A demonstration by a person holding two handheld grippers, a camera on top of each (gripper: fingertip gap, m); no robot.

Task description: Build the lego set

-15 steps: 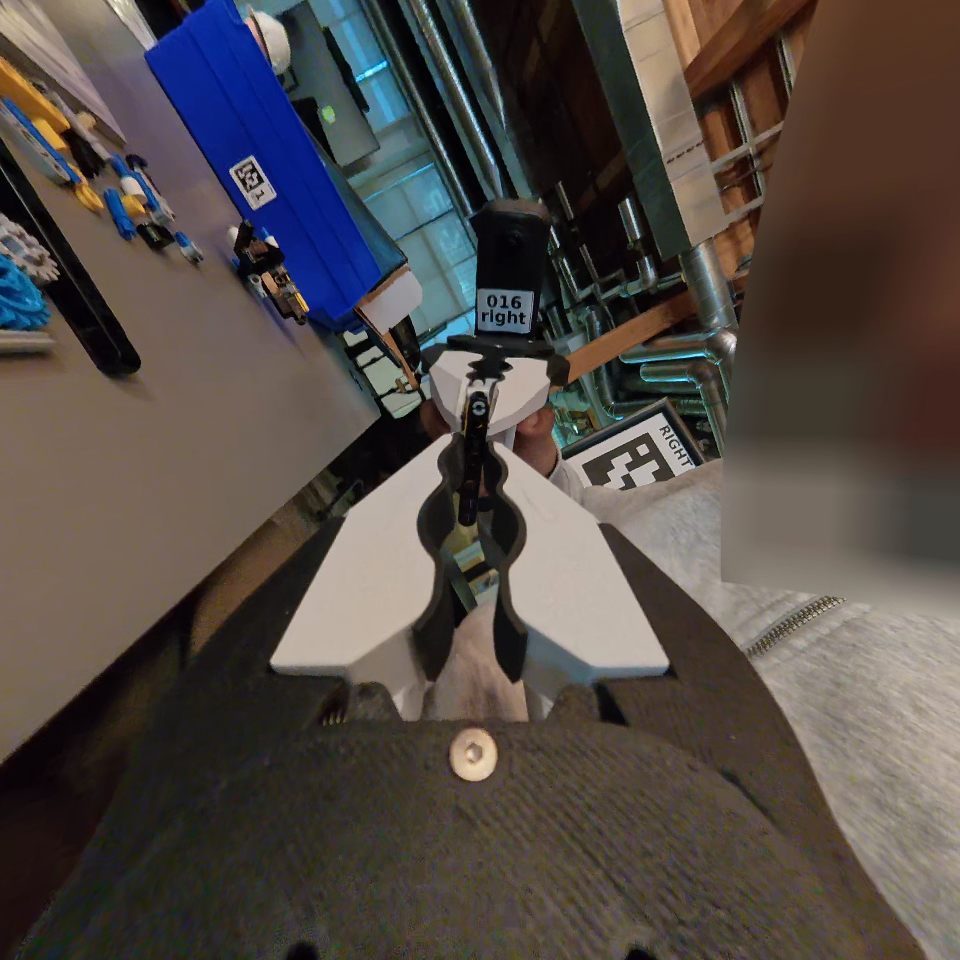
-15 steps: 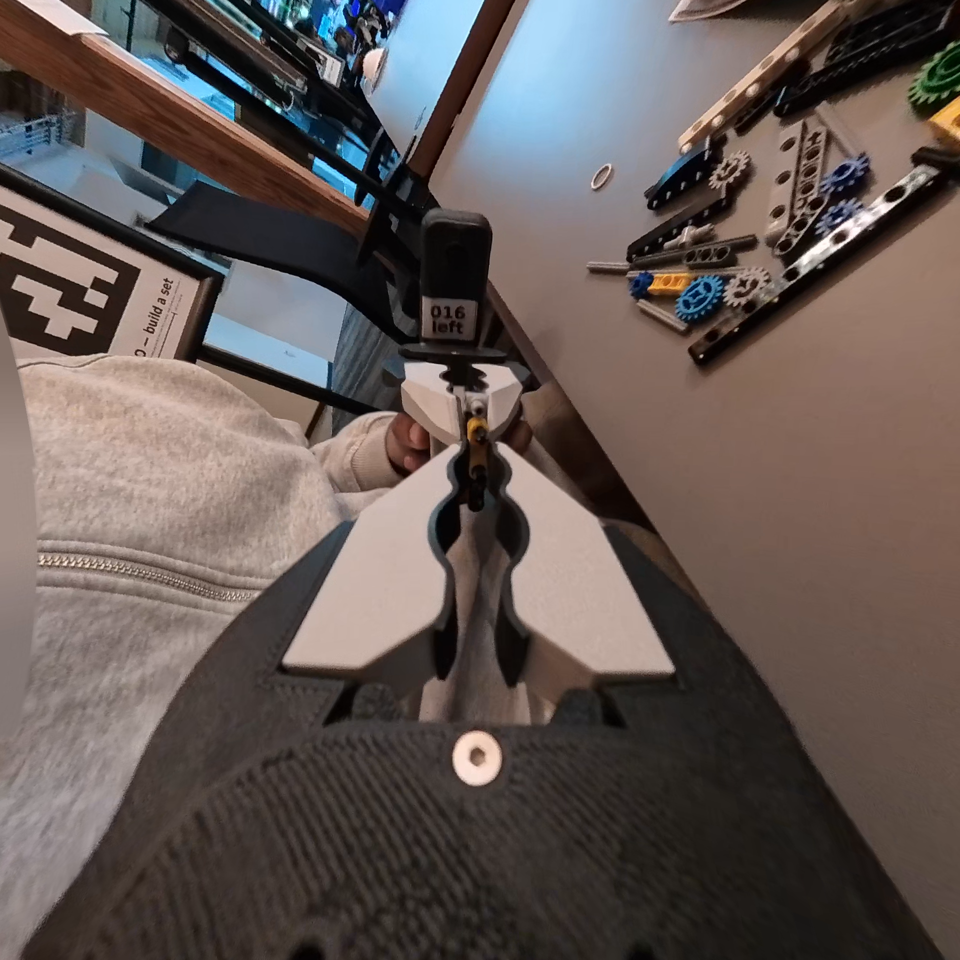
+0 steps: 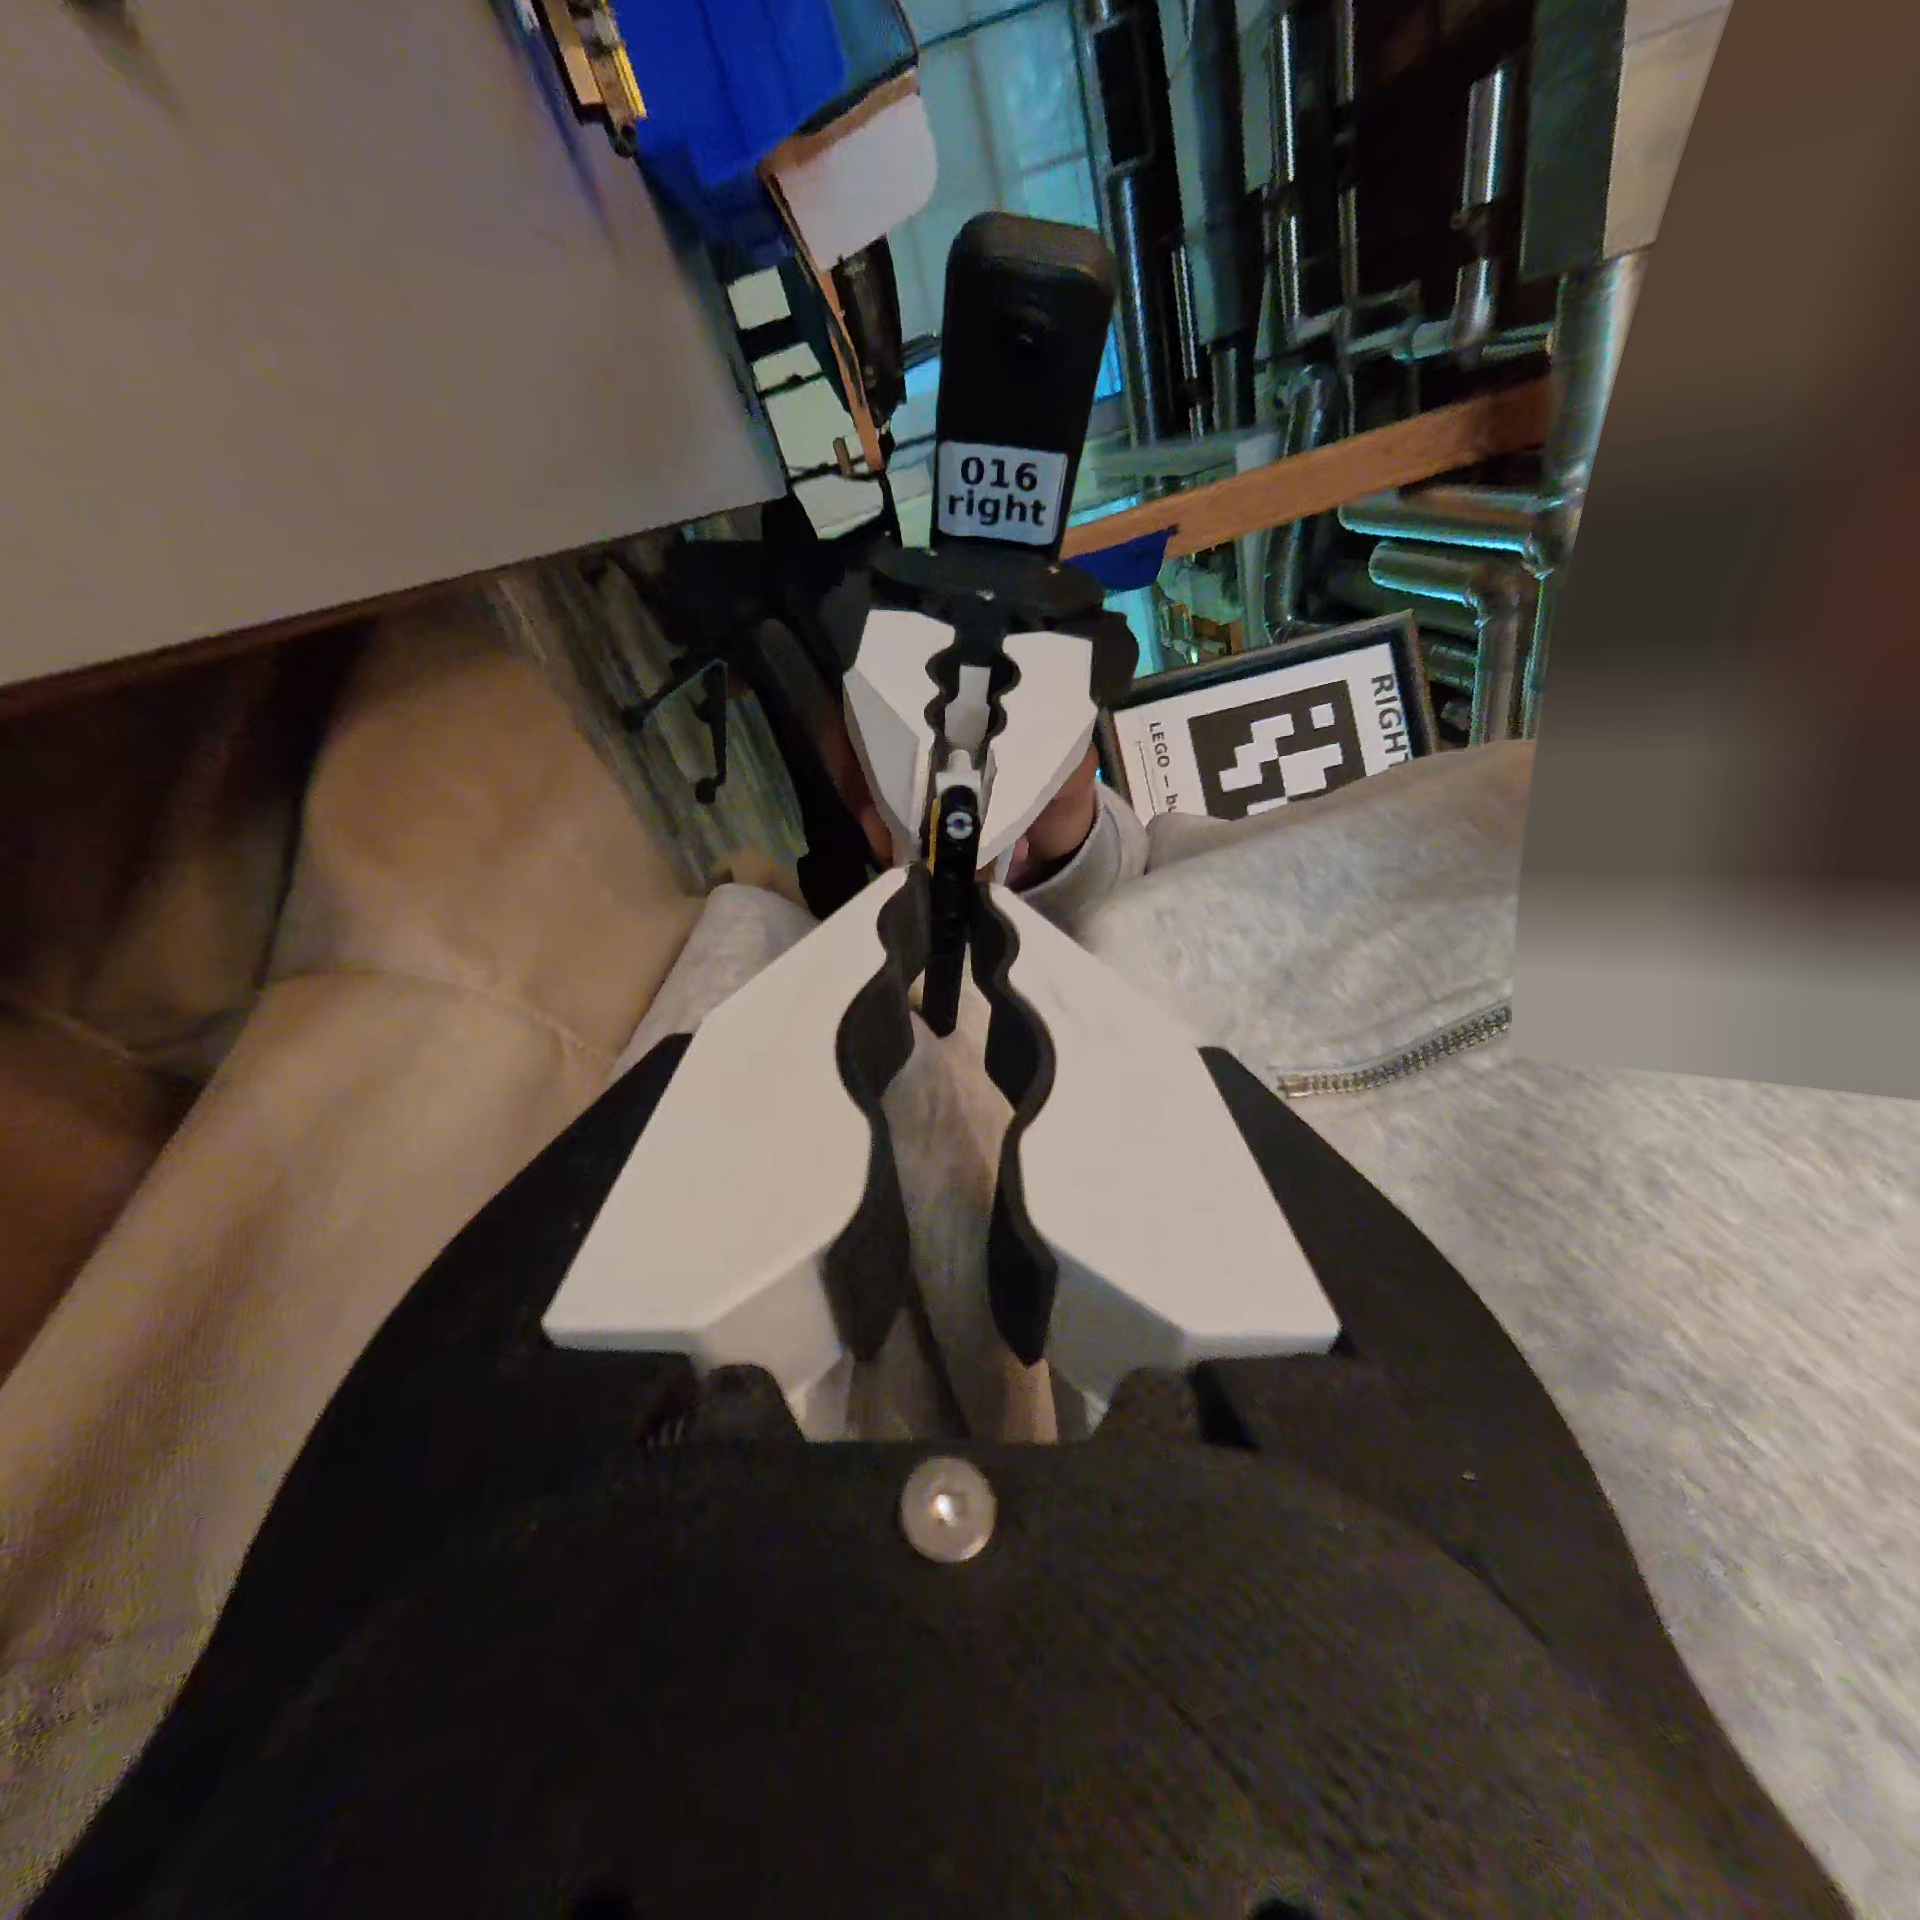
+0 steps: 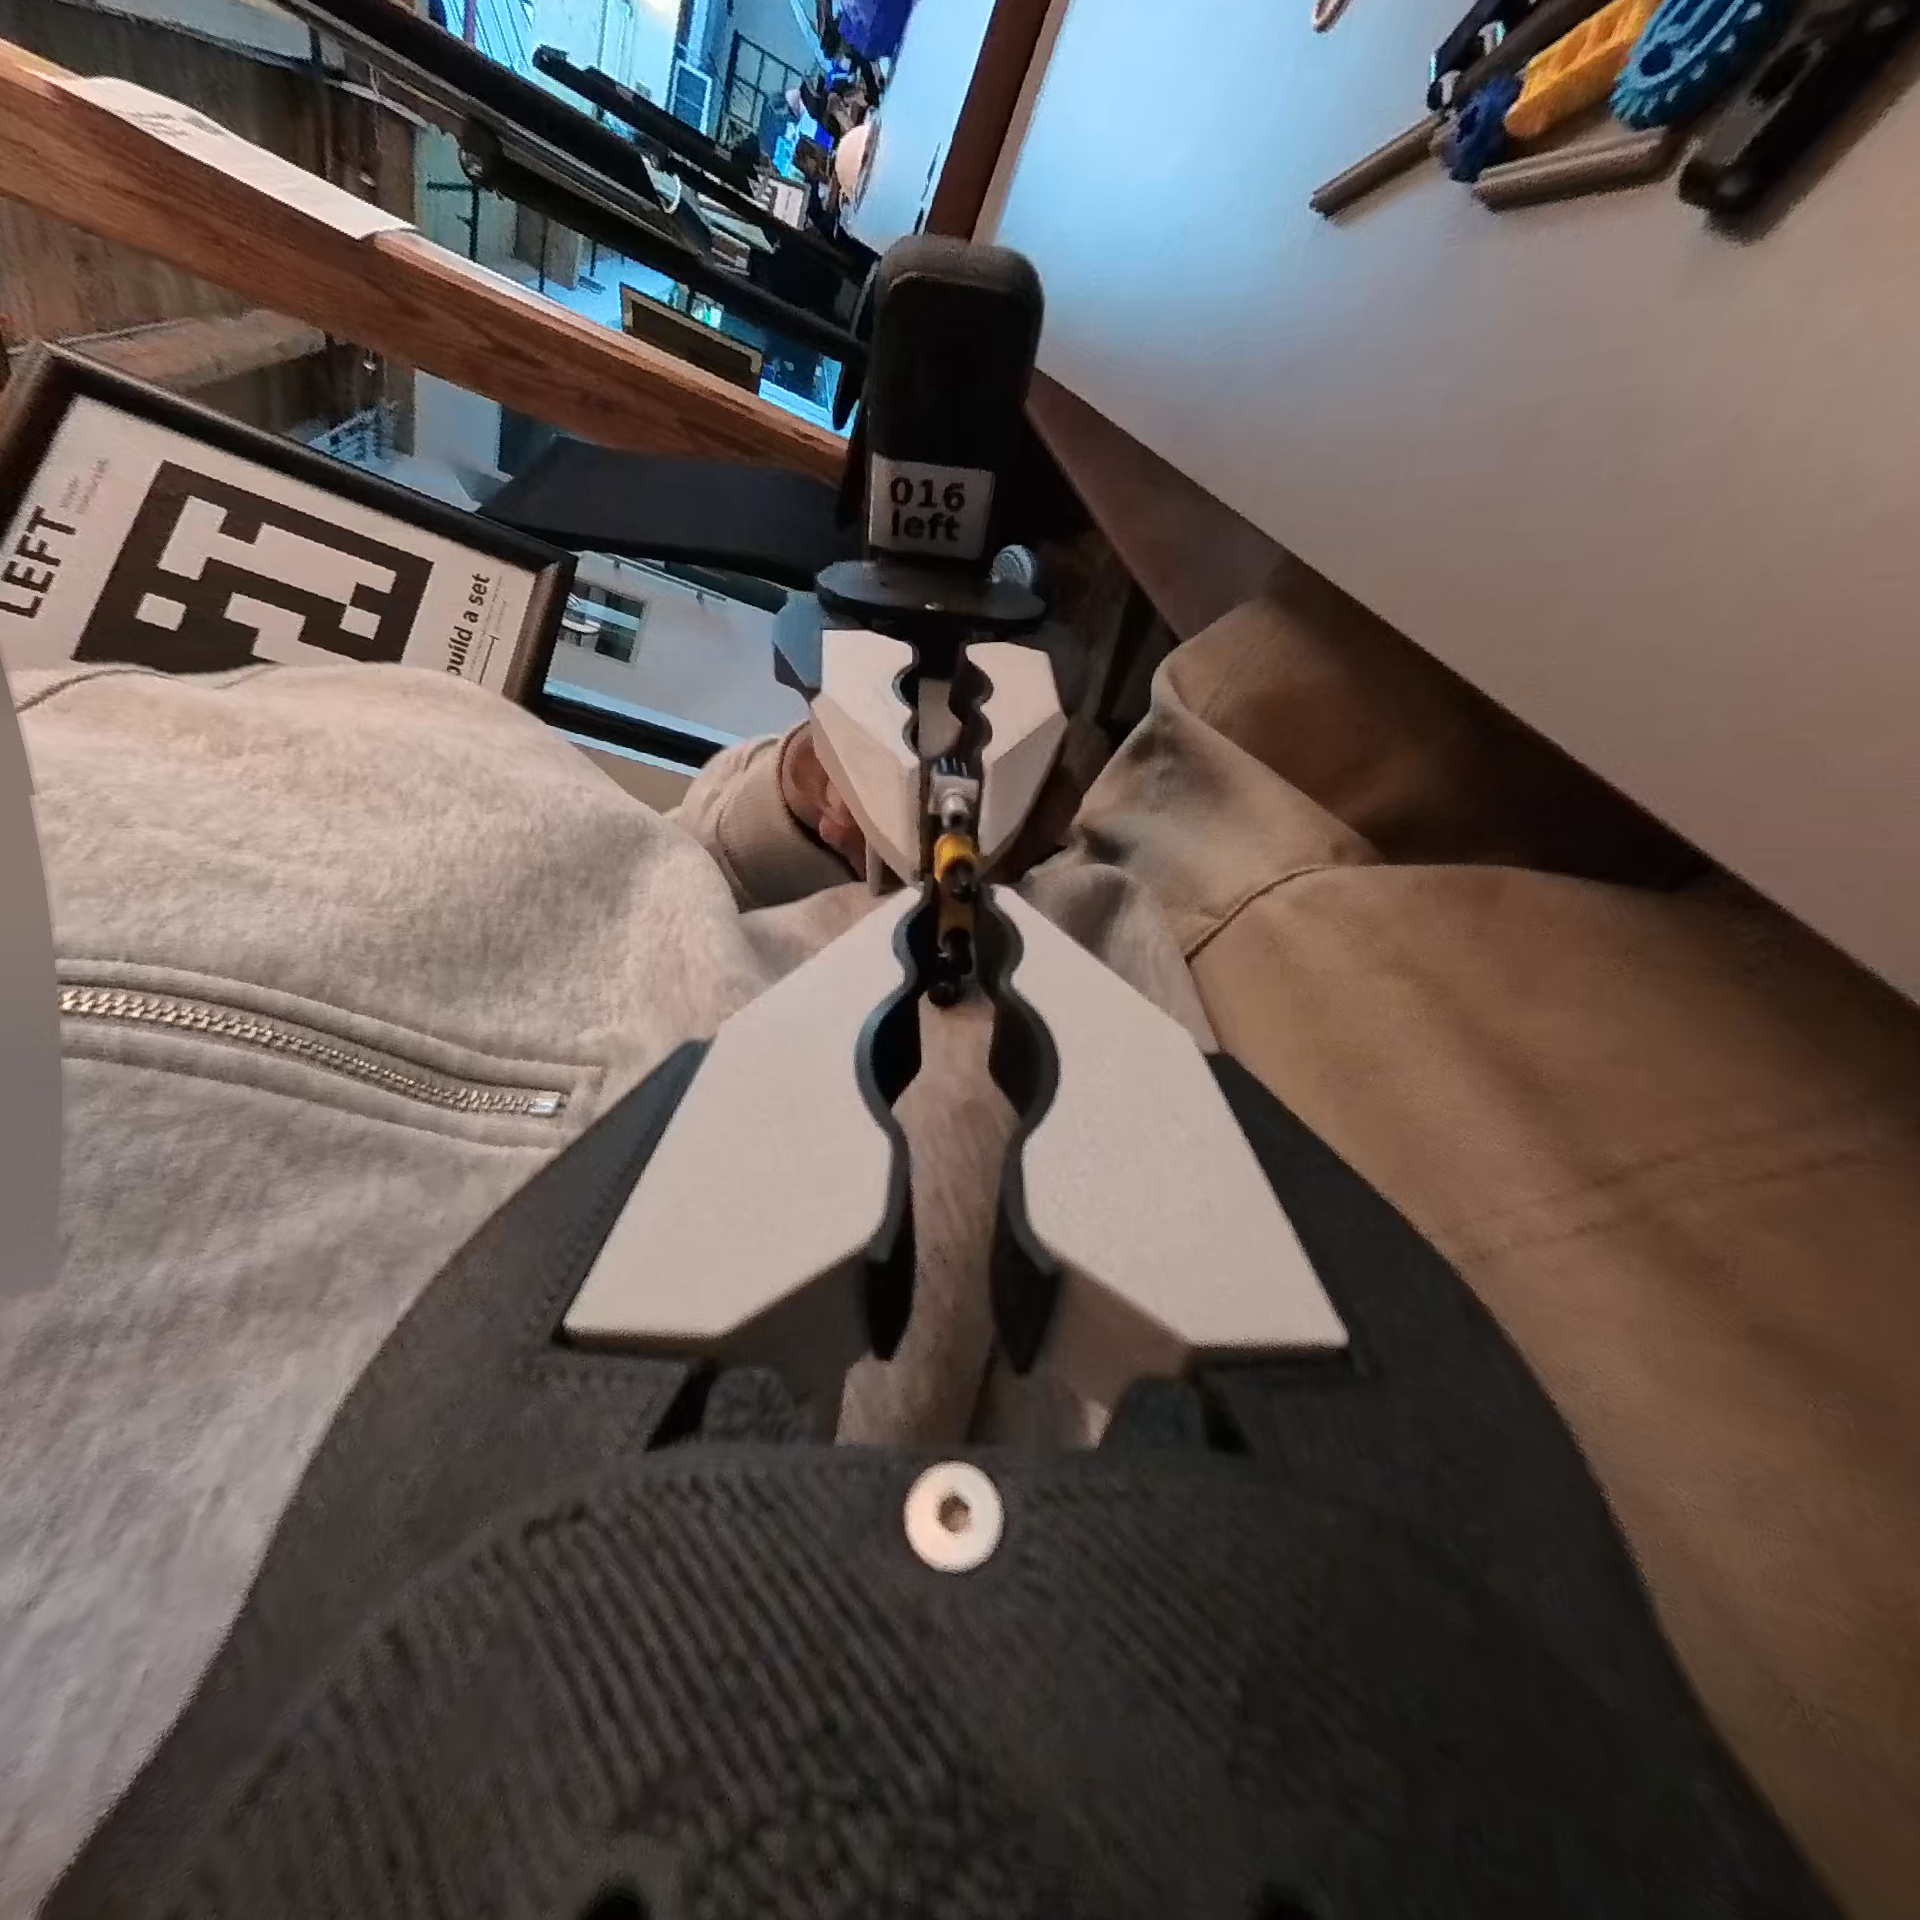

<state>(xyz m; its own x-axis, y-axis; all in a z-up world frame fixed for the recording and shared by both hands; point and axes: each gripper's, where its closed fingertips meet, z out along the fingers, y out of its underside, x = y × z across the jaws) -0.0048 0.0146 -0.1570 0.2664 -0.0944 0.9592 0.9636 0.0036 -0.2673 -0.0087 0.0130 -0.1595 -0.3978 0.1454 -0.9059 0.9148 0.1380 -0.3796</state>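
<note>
**Two grippers tip to tip on one small lego assembly, below the table edge**

Centre of the left wrist view: left gripper (image 3: 948,914) pinching a thin black lego beam (image 3: 943,961) edge-on between its dark wavy pads, jaws nearly together. Facing it from just above centre, right gripper (image 3: 961,774), white fingers pressed in on the far end of the same piece, where a light stub and a round hole show. Tips of the two grippers almost touching.

Centre of the right wrist view: right gripper (image 4: 951,935) clamped on the yellow-and-black end of the assembly (image 4: 954,862); opposite, left gripper (image 4: 948,774) closed around a grey axle end. Exact join between the parts too small to tell.

Held low, over a lap in tan trousers (image 4: 1507,1091), close to a grey zipped sweatshirt (image 4: 364,935). Grey table (image 4: 1455,436) at upper right of the right view, with loose lego parts (image 4: 1579,83) in blue, yellow, grey and black in the top right corner, well apart from the grippers. Blue bin (image 3: 727,94) at top centre-left of the left view. Framed marker cards beside the sweatshirt in both views.
</note>
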